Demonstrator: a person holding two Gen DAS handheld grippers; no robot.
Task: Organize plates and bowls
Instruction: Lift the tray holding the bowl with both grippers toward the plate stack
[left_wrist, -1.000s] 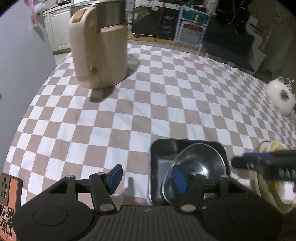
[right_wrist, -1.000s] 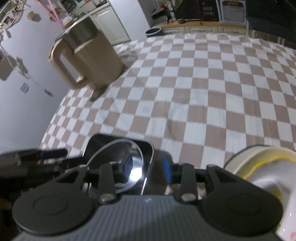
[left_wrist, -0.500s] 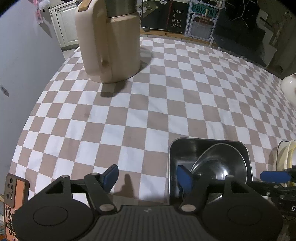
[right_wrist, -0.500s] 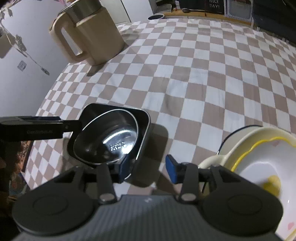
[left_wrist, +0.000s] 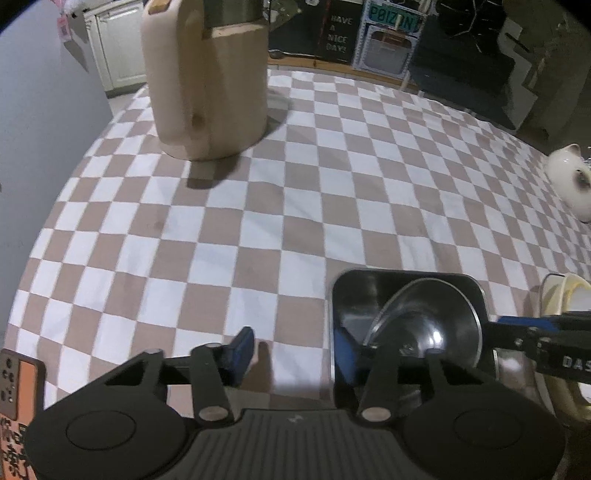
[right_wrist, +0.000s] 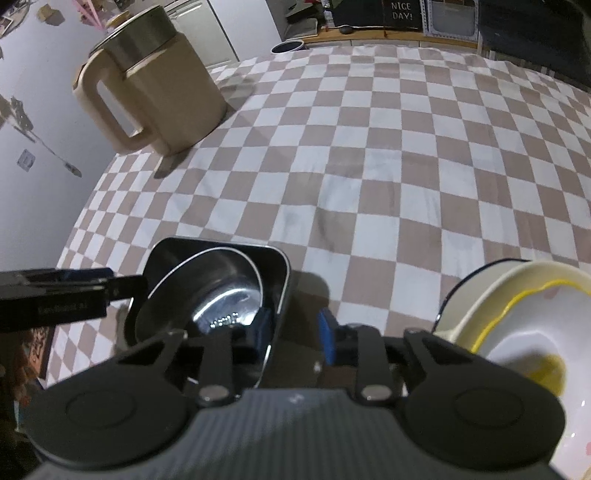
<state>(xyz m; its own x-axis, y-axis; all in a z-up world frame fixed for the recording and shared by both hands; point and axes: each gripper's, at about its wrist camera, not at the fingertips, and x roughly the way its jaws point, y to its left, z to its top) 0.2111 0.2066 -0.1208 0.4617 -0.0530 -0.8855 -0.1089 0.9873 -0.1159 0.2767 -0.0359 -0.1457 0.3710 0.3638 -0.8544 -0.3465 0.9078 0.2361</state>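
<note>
Left tool: held low over the near edge of the bench, aimed forward across it; its jaws stand wide apart, released and grasping nothing. Its left pad hangs over bare cloth, its right pad sits just inside the near-left rim of the steel tray.
Right tool: held low and level from the right side, jaws spread and grasping nothing. The tray's right wall stands between its two pads, the left pad inside the tray beside the bowl, the right pad outside over the cloth.
Steel tray: a dark, square, rounded-corner metal dish lying on the bench, directly ahead of both tools and between them.
Steel bowl: round and shiny, resting tilted inside the tray, leaning toward its right side; whether either tool's pad touches it cannot be told.
Cream plate: white with a yellow rim line, on the bench just right of the right tool, near the tray but apart from it; it appears to sit on another dish with a dark rim.
Bench: covered with a brown-and-white checked cloth.
Beige kettle: upright at the far left corner, handle toward the near side, well apart from the tray.
Cat figure: white, at the far right edge.
</note>
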